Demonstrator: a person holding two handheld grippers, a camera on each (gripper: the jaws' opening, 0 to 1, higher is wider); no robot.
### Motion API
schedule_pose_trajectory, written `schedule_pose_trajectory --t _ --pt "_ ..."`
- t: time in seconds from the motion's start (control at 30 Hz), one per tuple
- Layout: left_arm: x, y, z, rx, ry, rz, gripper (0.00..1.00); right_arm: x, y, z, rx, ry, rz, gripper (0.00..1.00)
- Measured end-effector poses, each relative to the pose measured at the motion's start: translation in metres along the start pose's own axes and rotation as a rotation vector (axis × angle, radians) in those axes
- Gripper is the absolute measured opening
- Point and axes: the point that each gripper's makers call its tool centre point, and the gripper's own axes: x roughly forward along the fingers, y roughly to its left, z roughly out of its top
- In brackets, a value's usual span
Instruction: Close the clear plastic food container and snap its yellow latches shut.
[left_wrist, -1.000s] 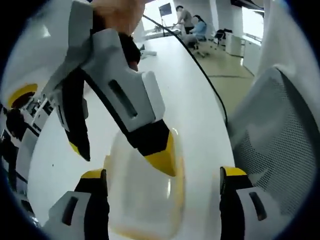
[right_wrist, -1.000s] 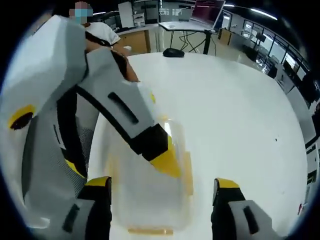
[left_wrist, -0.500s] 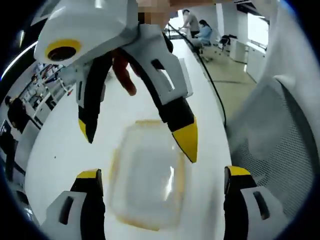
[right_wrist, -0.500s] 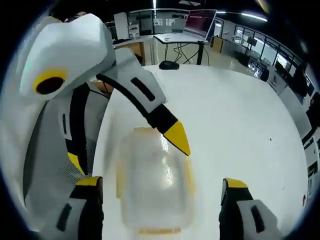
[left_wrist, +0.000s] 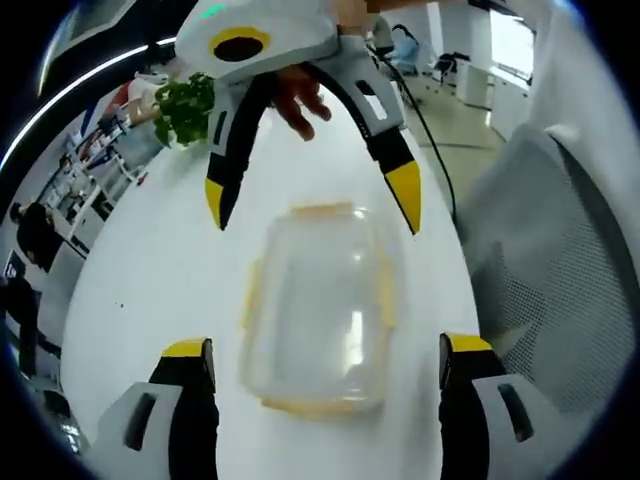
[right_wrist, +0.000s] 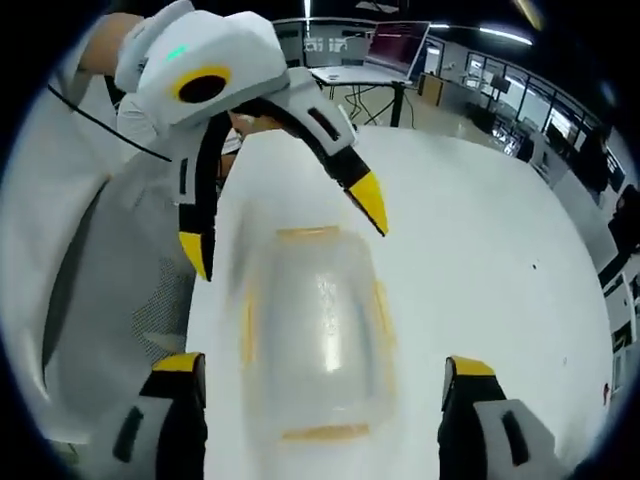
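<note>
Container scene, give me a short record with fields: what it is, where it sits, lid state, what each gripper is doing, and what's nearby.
object: clear plastic food container with yellow latches
location: on the white table, near its edge beside a mesh chair
lid: on top of the container; whether the latches are snapped cannot be told
left gripper: jaws open, either side of the container, apart from it
right gripper: jaws open, above the container, not touching
background: green plant at the far end of the table

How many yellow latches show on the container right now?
4: one on each side of the food container: far, near, left, right.
</note>
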Motion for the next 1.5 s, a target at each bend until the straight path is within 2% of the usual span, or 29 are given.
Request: schedule_pose_trajectory --t 0.07,0.2,0.33,0.43,0.5,0.63,0.83,0.87,1.0,1.5 --pt "0.0 0.002 -0.002 0.001 0.007 -0.01 0.89 0.0 0.0 -0.002 -0.03 0.0 -0.005 0.99" --pt "0.001 0.004 -0.003 0.013 0.011 -0.028 0.85 0.001 0.002 -0.005 -0.025 0.001 0.009 0.99" --pt "0.004 0.003 -0.006 0.061 0.039 -0.056 0.74 0.003 0.002 -0.01 -0.037 0.014 0.008 0.99" --pt "0.007 0.001 -0.006 0.043 0.041 -0.071 0.76 0.005 0.004 -0.012 -0.035 0.015 0.02 0.97" --pt "0.008 0.001 -0.008 0.055 0.055 -0.081 0.76 0.006 0.006 -0.013 -0.066 0.024 0.028 0.9" --pt "0.01 0.002 -0.011 0.049 0.069 -0.093 0.81 0.01 0.006 -0.011 -0.054 0.019 0.032 0.92" --pt "0.018 -0.002 -0.016 0.056 0.11 -0.124 0.88 0.019 0.009 -0.019 -0.087 0.075 0.042 0.91" --pt "0.019 -0.003 -0.017 0.084 0.119 -0.131 0.87 0.019 0.009 -0.019 -0.088 0.075 0.042 0.91" --pt "0.024 -0.005 -0.023 0.08 0.147 -0.141 0.87 0.024 0.005 -0.024 -0.078 0.107 0.036 0.91" --pt "0.03 0.0 -0.027 0.082 0.167 -0.143 0.84 0.032 0.0 -0.032 -0.091 0.156 0.039 0.83"
